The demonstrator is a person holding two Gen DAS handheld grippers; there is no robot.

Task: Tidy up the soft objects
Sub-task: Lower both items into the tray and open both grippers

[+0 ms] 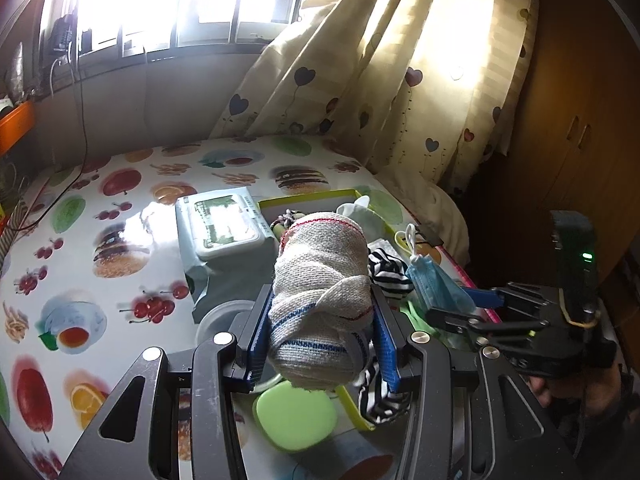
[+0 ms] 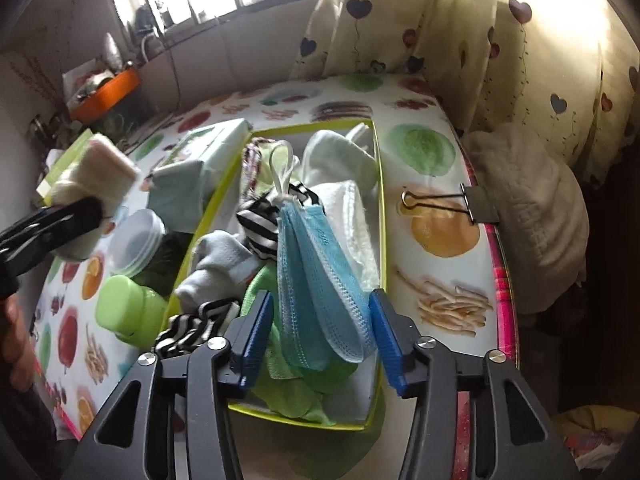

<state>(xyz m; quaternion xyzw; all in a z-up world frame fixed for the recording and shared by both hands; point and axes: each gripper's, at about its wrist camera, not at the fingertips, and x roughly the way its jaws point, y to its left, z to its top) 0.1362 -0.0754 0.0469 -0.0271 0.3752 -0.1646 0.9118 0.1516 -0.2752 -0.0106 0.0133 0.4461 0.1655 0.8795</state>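
Observation:
My left gripper is shut on a rolled beige cloth with red and blue stitching, held above the near end of a yellow-green box. In the right wrist view it hangs left of the box, the same cloth in its jaws. My right gripper stands open over the box. A blue face mask lies loose between its pads, which do not press on it. The box holds a striped sock, a grey sock, green cloth and white cloth.
A pack of wet wipes, a clear lidded tub and a green round case lie left of the box on the fruit-print table. A binder clip lies right of it. A curtain and a blanket border the right edge.

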